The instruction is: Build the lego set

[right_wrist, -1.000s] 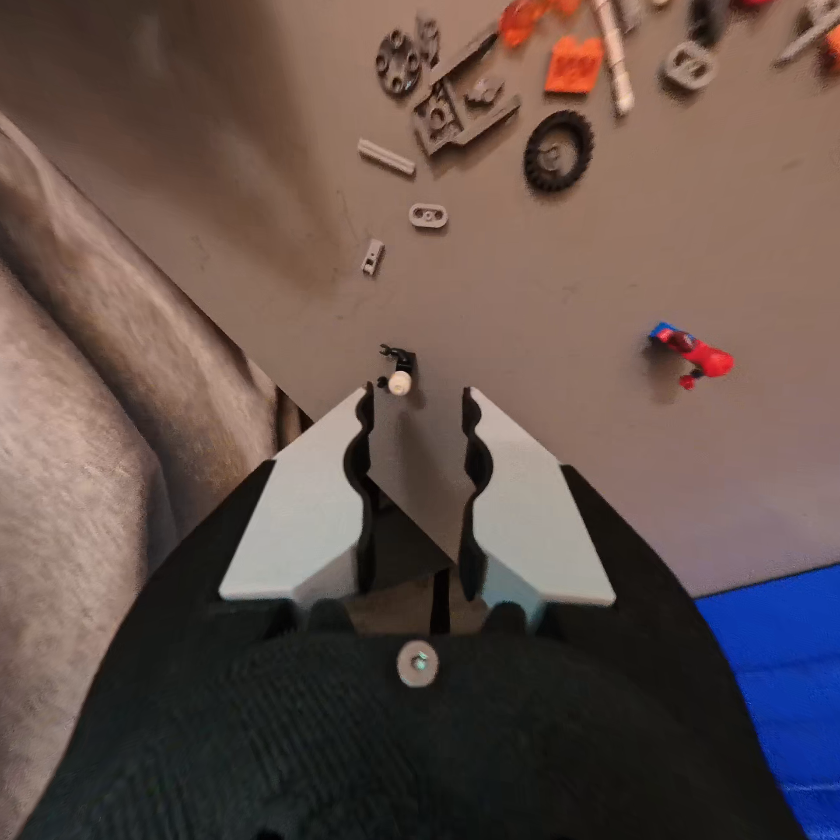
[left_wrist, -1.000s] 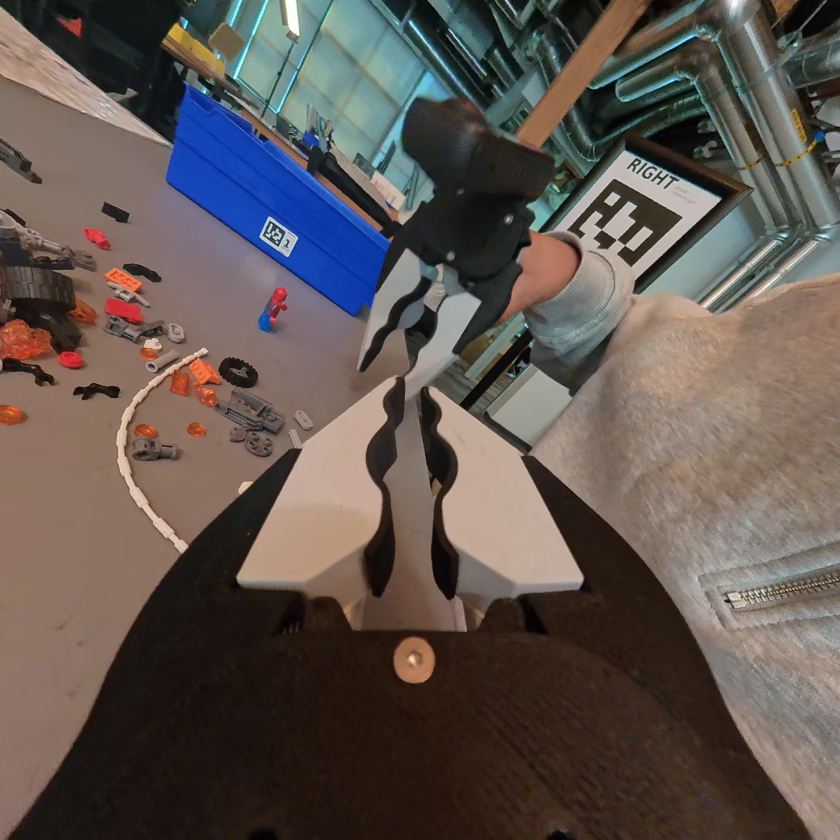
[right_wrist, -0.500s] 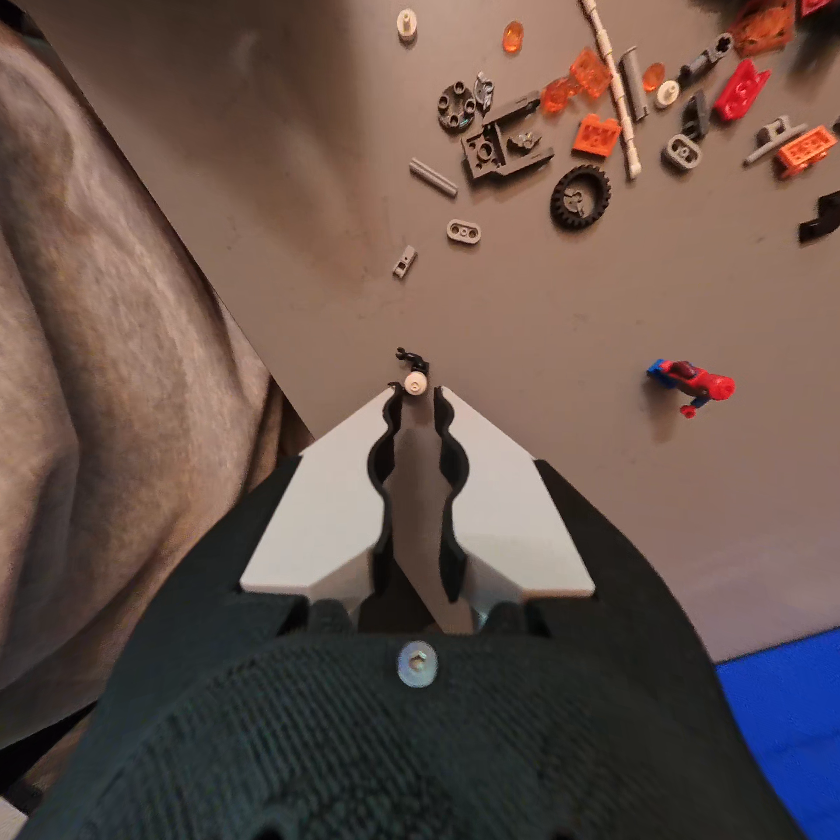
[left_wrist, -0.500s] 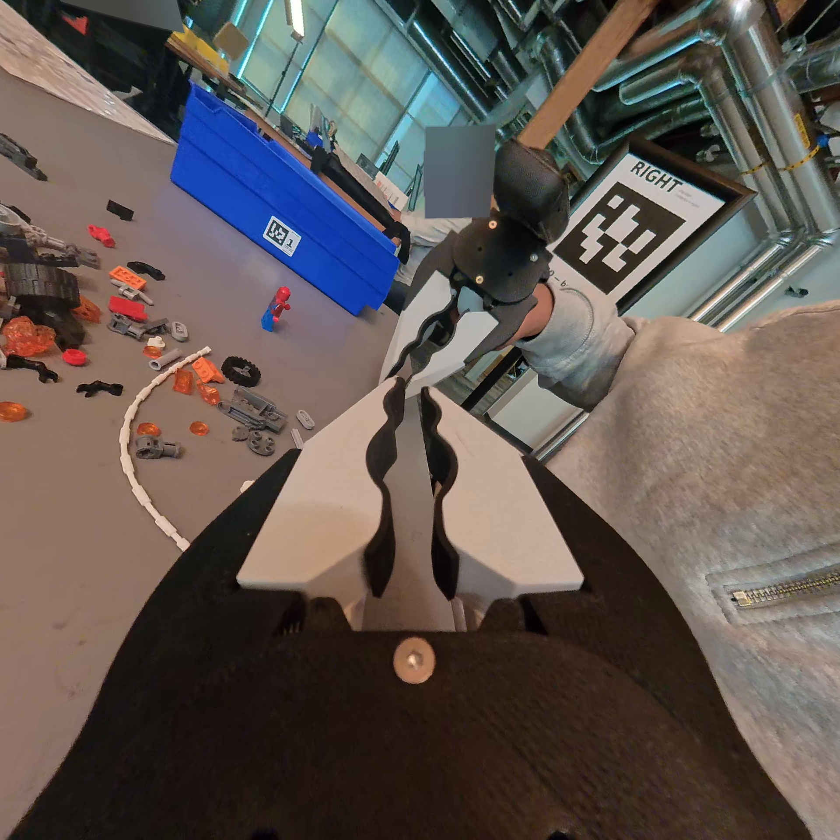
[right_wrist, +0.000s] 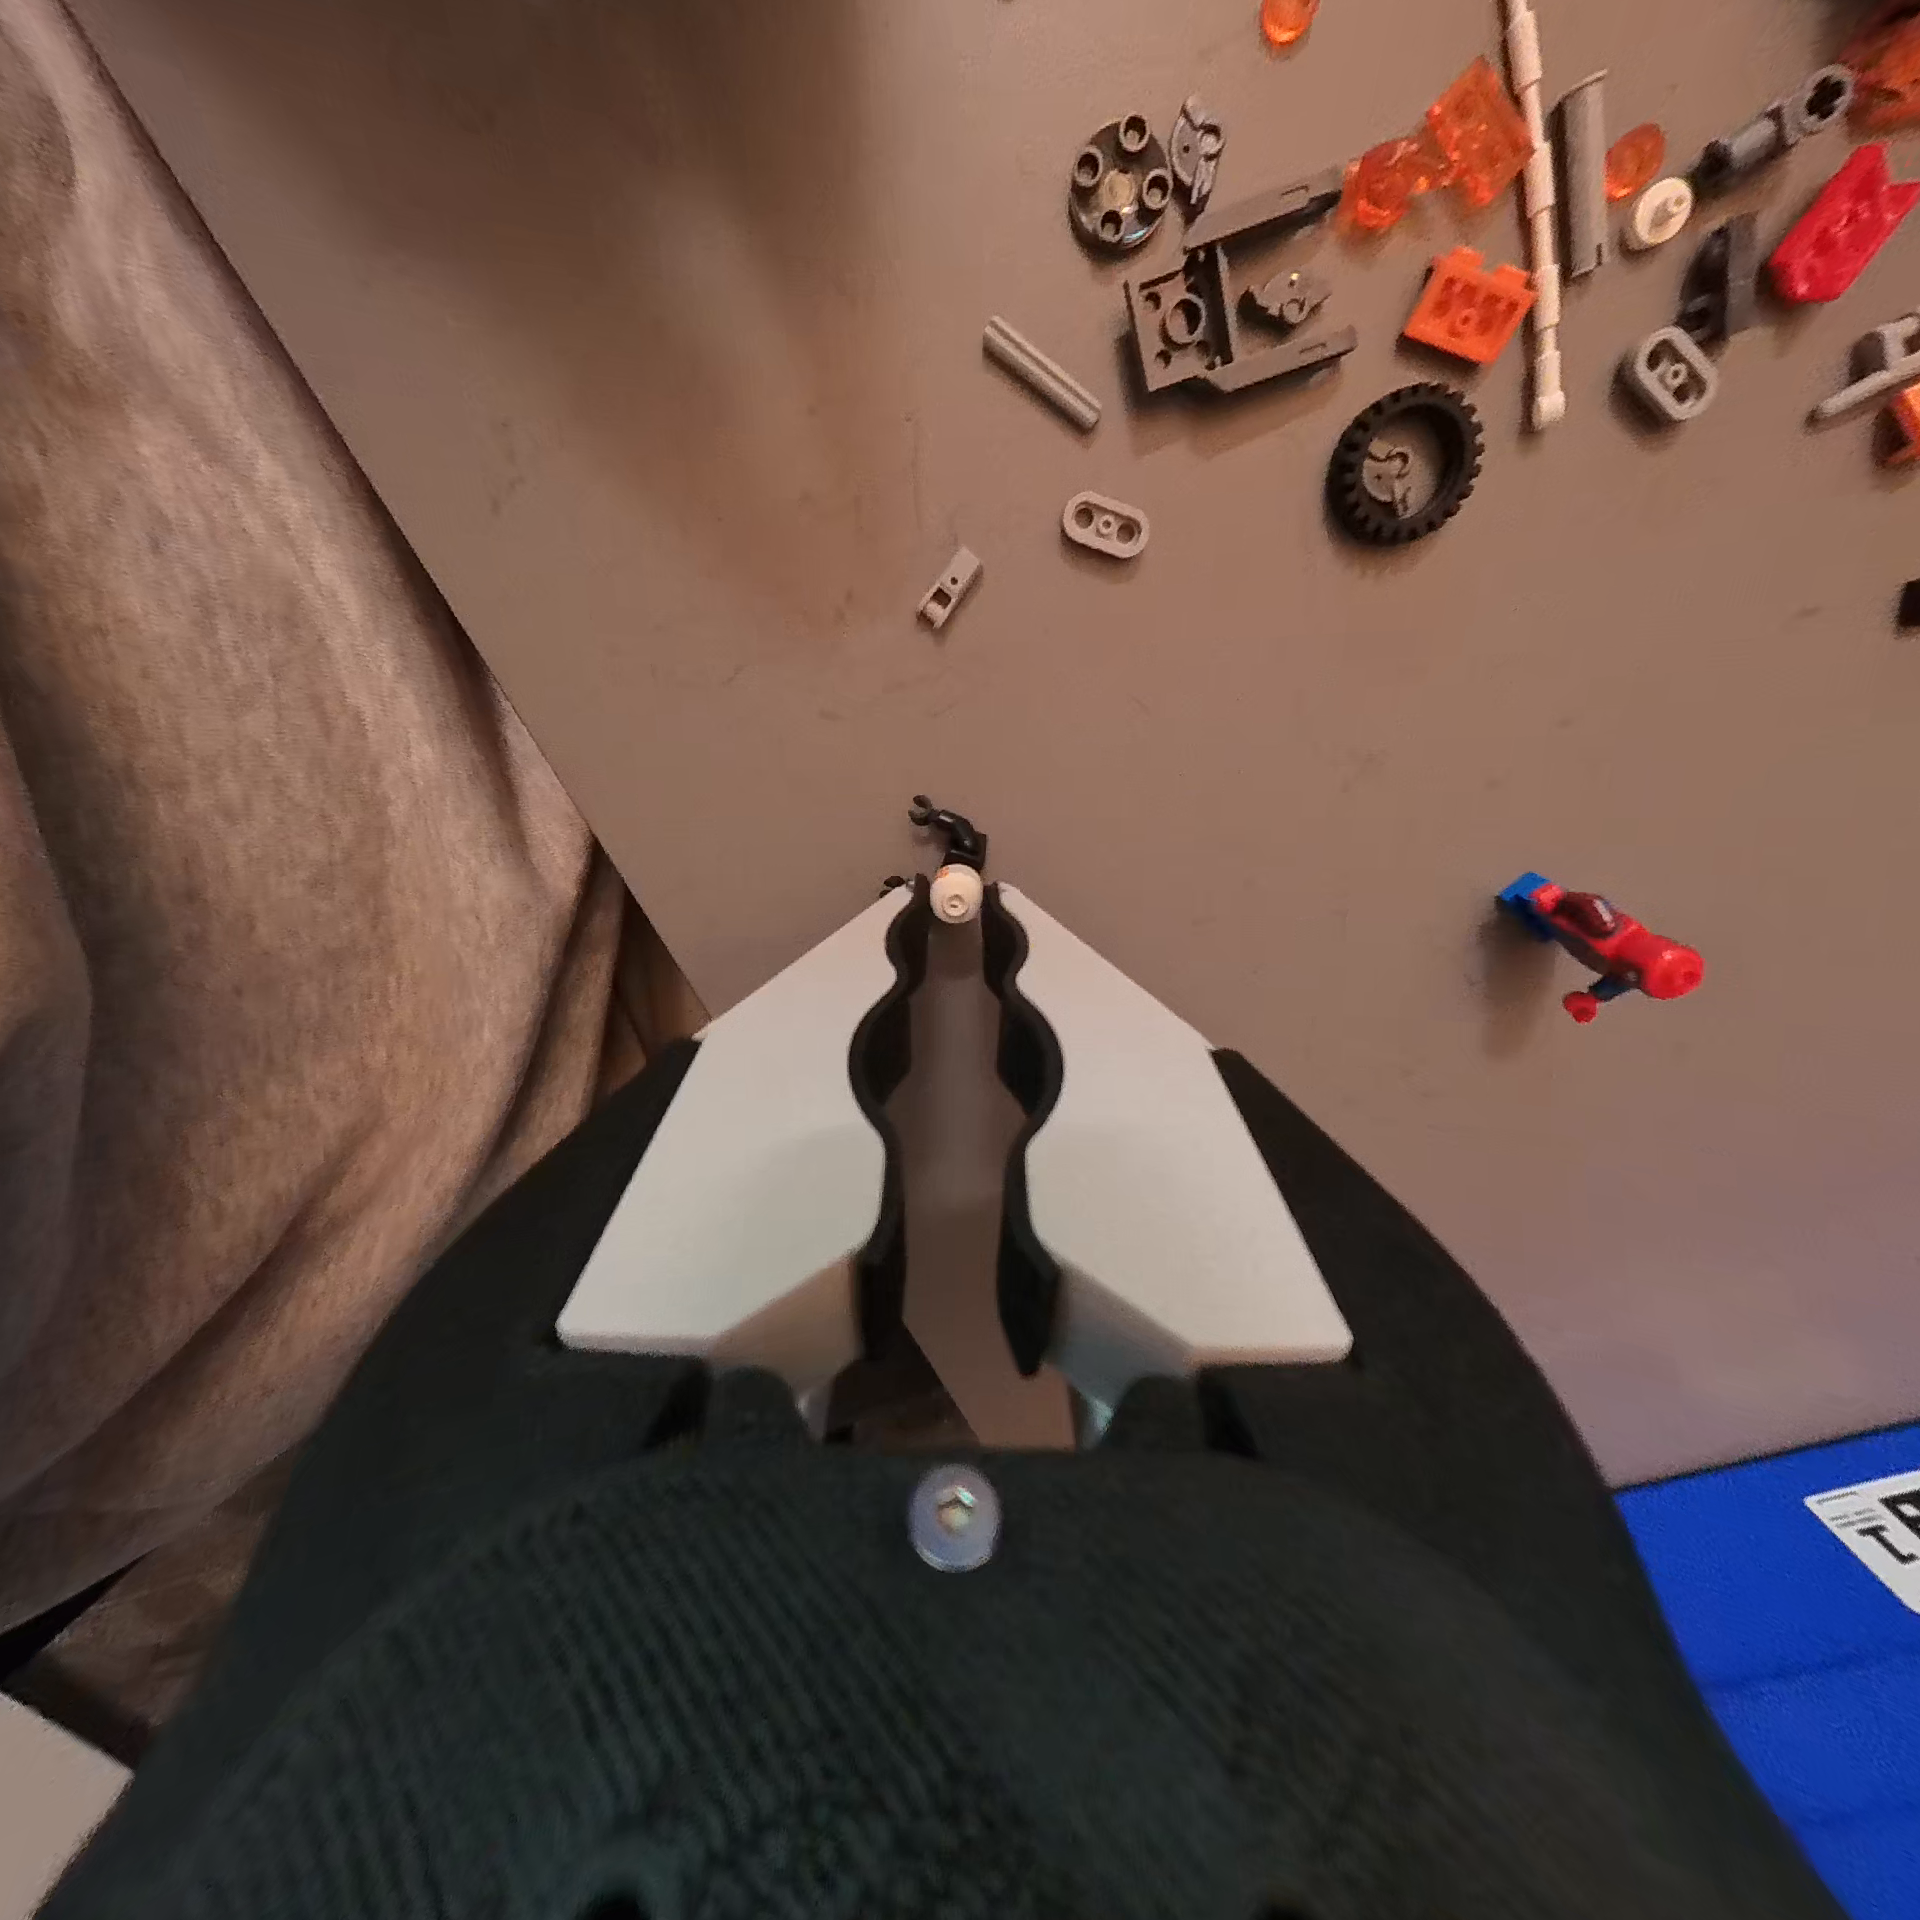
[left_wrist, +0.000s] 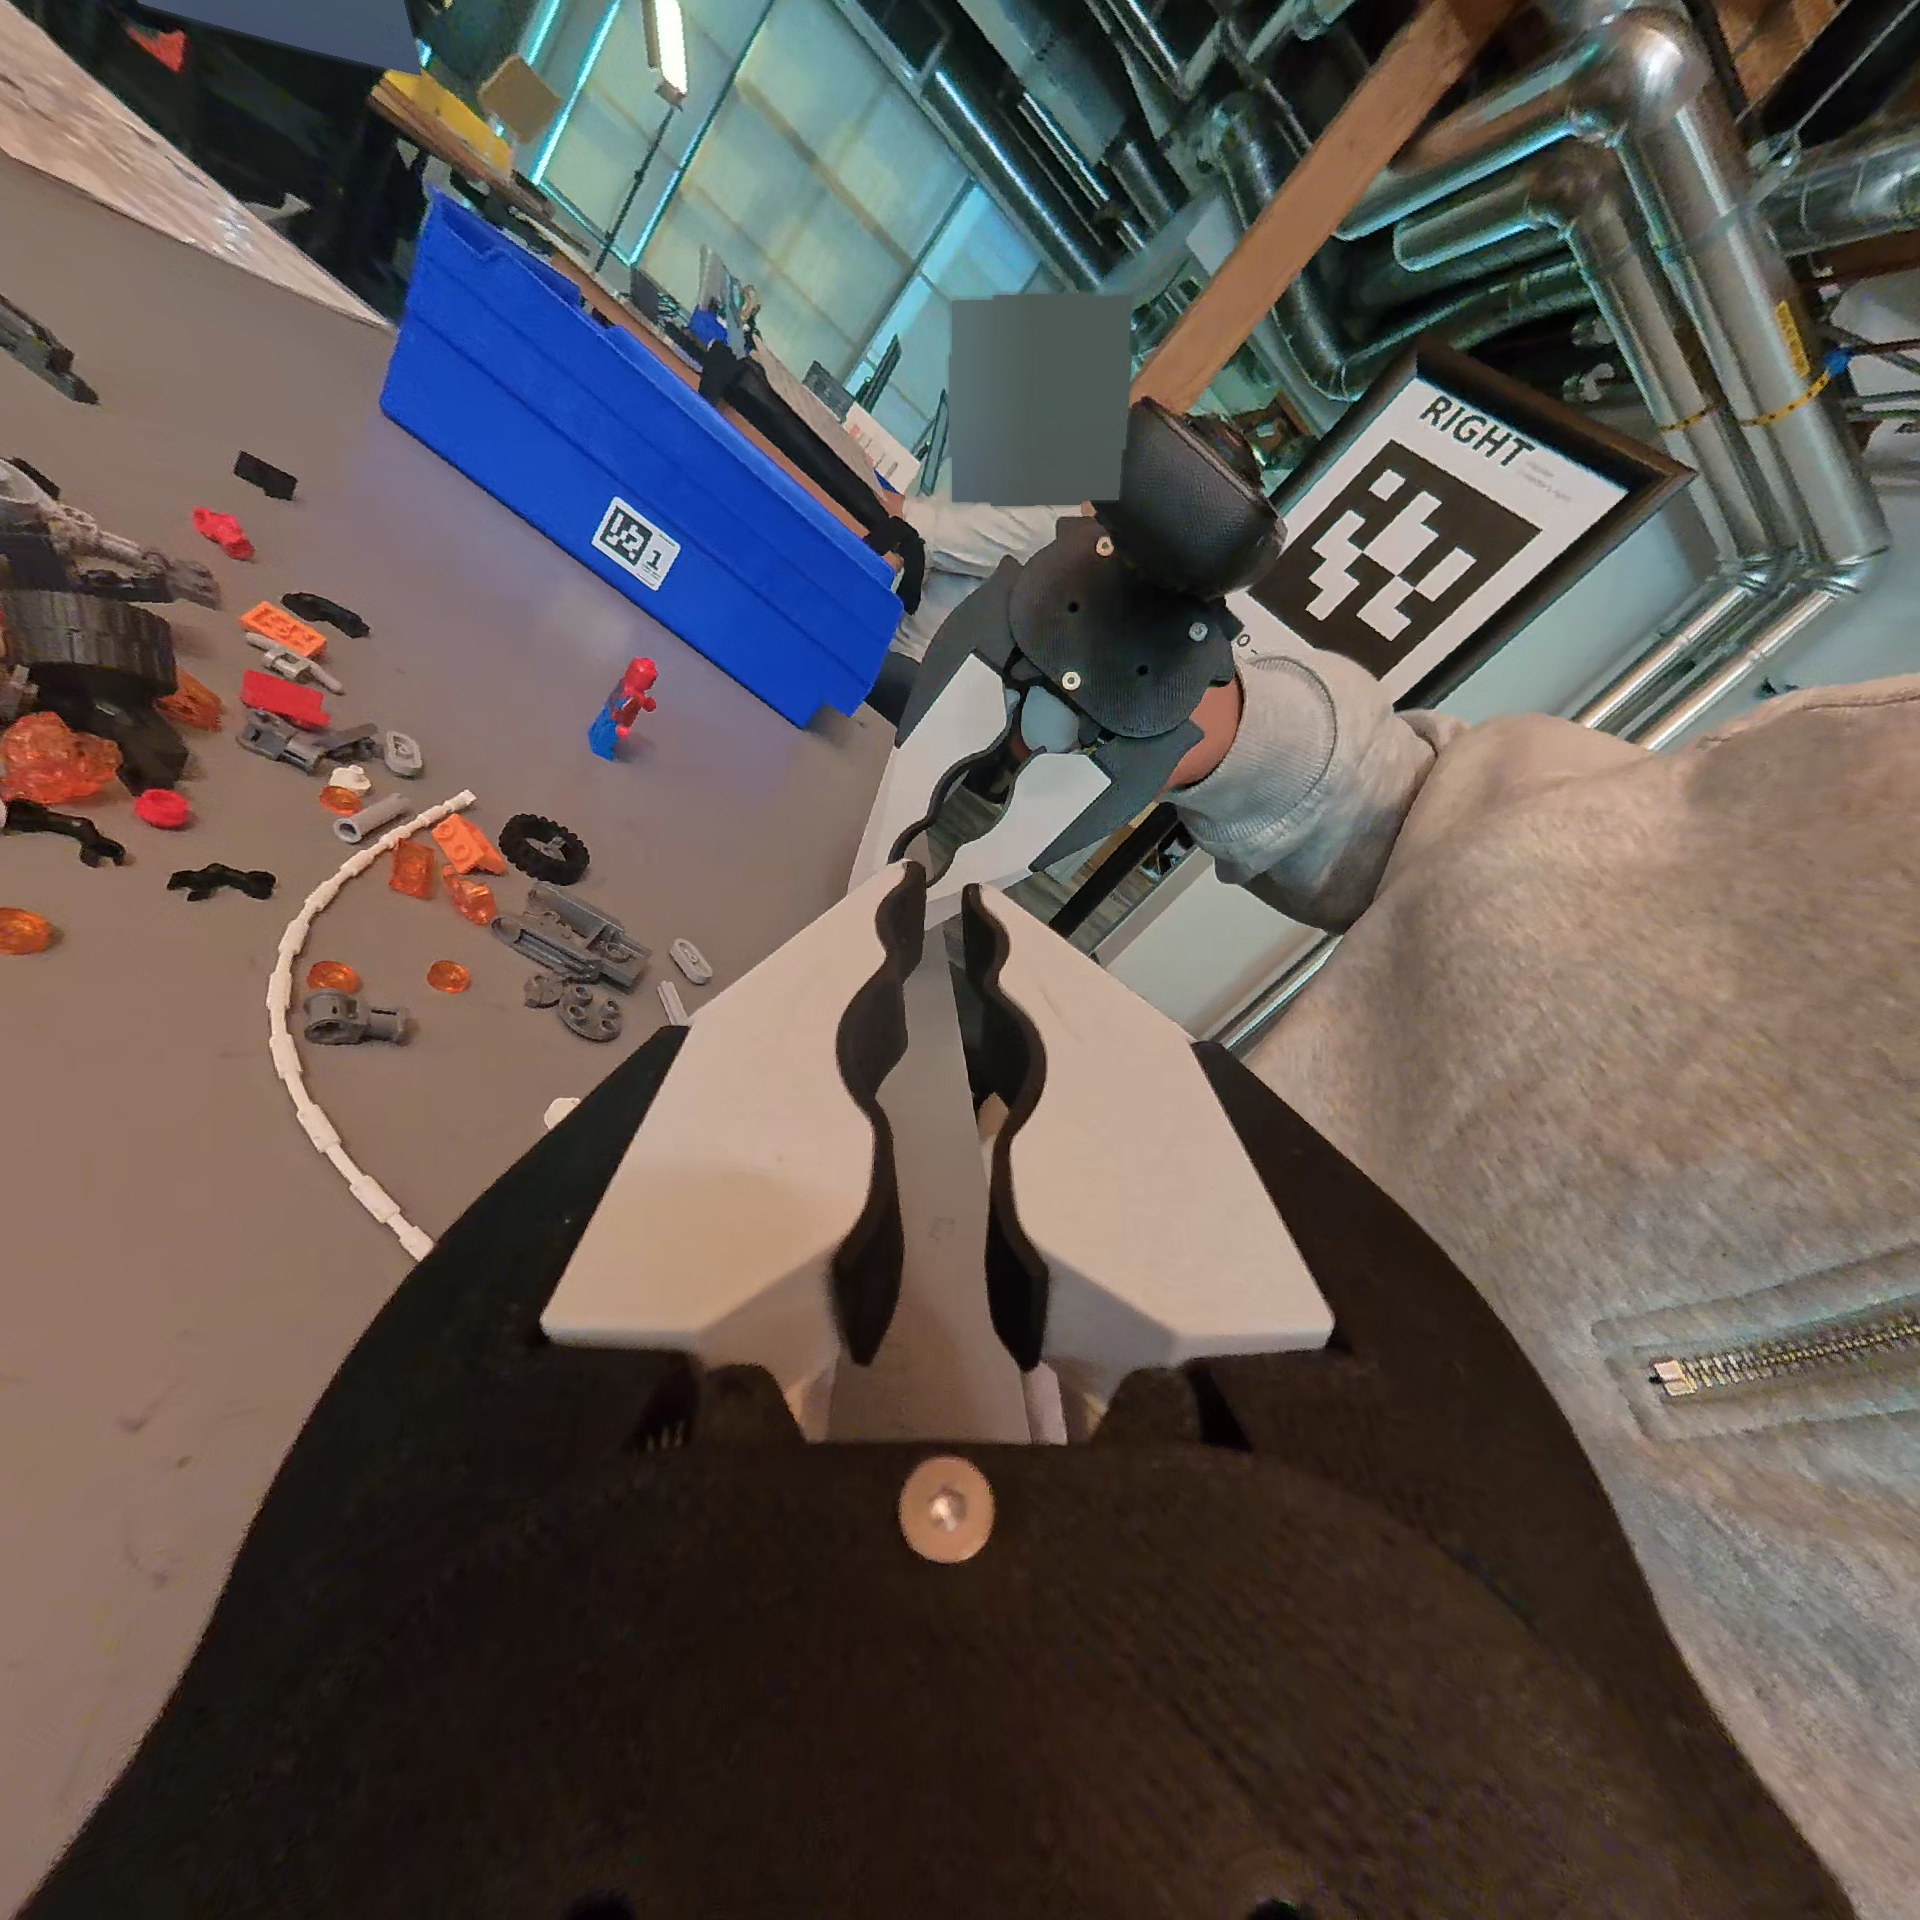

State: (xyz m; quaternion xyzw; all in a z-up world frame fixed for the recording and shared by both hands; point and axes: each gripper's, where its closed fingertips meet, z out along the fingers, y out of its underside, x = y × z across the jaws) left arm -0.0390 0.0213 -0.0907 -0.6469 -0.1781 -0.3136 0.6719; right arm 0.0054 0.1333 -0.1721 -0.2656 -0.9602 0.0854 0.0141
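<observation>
My right gripper (right_wrist: 954,902) points down over the table corner. Its pads are shut on the white round head of a small black figure (right_wrist: 956,885), which is held above the grey table (right_wrist: 1195,727). One black arm of the figure sticks out past the tips. My left gripper (left_wrist: 942,891) is closed to a narrow slit. The right gripper (left_wrist: 925,854) comes down onto the left gripper's tips in the left wrist view. The figure is hidden there, so the left gripper's hold on it does not show directly.
A red and blue minifigure (left_wrist: 621,707) stands near a blue bin (left_wrist: 623,499). Loose pieces lie further in: a black tyre (right_wrist: 1403,462), a white chain (left_wrist: 301,997), grey and orange parts. A partly built black model (left_wrist: 83,644) sits far left. A person's grey sweatshirt (left_wrist: 1558,1143) fills the right. The partly built black model (left_wrist: 83,644) sits 15 centimeters or so from the ends of my left fingers.
My right gripper went from wide open to shut around the figure's white head. In the left wrist view it tilted and came down onto my left gripper's tips. The left jaws have not changed.
</observation>
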